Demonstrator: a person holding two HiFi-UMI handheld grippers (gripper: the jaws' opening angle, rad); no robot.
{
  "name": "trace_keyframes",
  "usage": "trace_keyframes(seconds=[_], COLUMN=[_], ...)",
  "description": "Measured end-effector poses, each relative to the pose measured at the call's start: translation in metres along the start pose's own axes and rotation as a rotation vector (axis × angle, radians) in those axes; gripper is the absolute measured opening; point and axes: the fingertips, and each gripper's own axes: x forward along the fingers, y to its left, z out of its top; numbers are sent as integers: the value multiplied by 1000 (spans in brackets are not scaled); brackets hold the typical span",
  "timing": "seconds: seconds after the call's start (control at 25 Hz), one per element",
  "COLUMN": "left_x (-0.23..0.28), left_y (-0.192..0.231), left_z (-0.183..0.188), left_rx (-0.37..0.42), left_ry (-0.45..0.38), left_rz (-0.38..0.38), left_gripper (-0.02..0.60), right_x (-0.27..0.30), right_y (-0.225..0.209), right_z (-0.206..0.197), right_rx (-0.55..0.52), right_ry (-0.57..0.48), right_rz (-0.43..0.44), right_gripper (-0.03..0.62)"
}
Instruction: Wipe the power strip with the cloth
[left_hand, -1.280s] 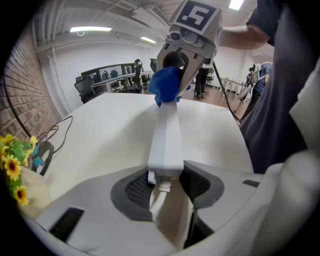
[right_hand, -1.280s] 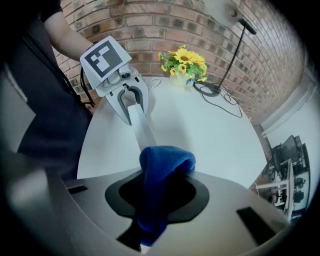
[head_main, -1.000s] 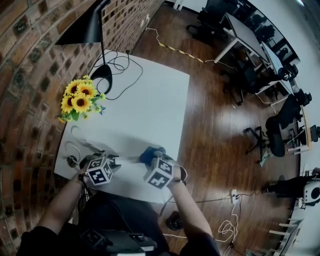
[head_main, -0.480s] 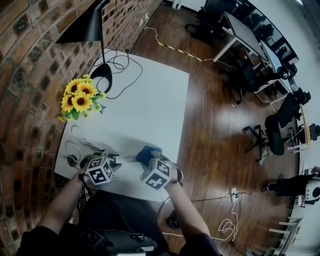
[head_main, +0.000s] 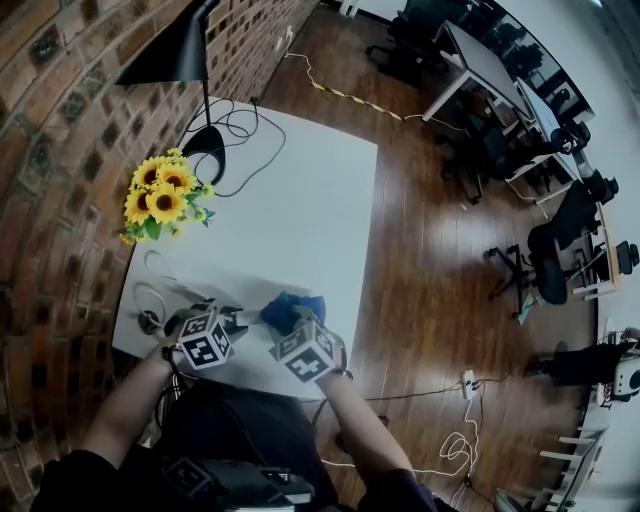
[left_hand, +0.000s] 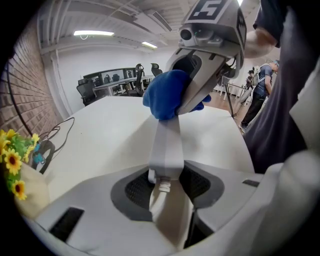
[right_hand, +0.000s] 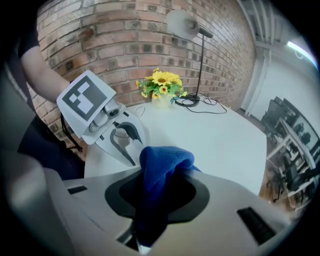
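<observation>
A white power strip (left_hand: 167, 142) lies on the white table (head_main: 300, 210) near its front edge, and my left gripper (left_hand: 167, 181) is shut on its cable end. In the head view the strip (head_main: 250, 318) shows as a short pale bar between the two grippers. My right gripper (right_hand: 160, 197) is shut on a blue cloth (right_hand: 162, 167), which is bunched over the strip's far end. From the left gripper view the blue cloth (left_hand: 167, 97) covers that end under the right gripper (left_hand: 192, 97). In the head view the left gripper (head_main: 232, 322) and right gripper (head_main: 283, 325) stand close together, cloth (head_main: 292, 306) between.
A vase of sunflowers (head_main: 160, 200) and a black lamp (head_main: 175, 60) with its looped cord (head_main: 235, 135) stand at the table's far left. White cable loops (head_main: 150, 295) lie left of the left gripper. A brick wall runs along the left; desks and chairs (head_main: 500, 120) stand off right.
My right gripper has slid the cloth leftward along the strip toward the left gripper and rolled a little. The left gripper has stayed where it was.
</observation>
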Motion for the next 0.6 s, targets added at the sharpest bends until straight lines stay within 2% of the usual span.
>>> trace_keyframes(seconds=[0.08, 0.32, 0.6], left_x=[0, -1, -1], left_y=[0, 0, -1], left_z=[0, 0, 1], left_rx=[3, 8, 26], left_ry=[-2, -7, -17], left_rz=[0, -1, -13], left_gripper=[172, 172, 172], right_x=[4, 17, 22], right_y=[8, 34, 44], right_z=[5, 31, 42], right_rx=[49, 92, 138], right_ry=[-29, -90, -104], right_rz=[2, -14, -3], right_gripper=[91, 91, 91])
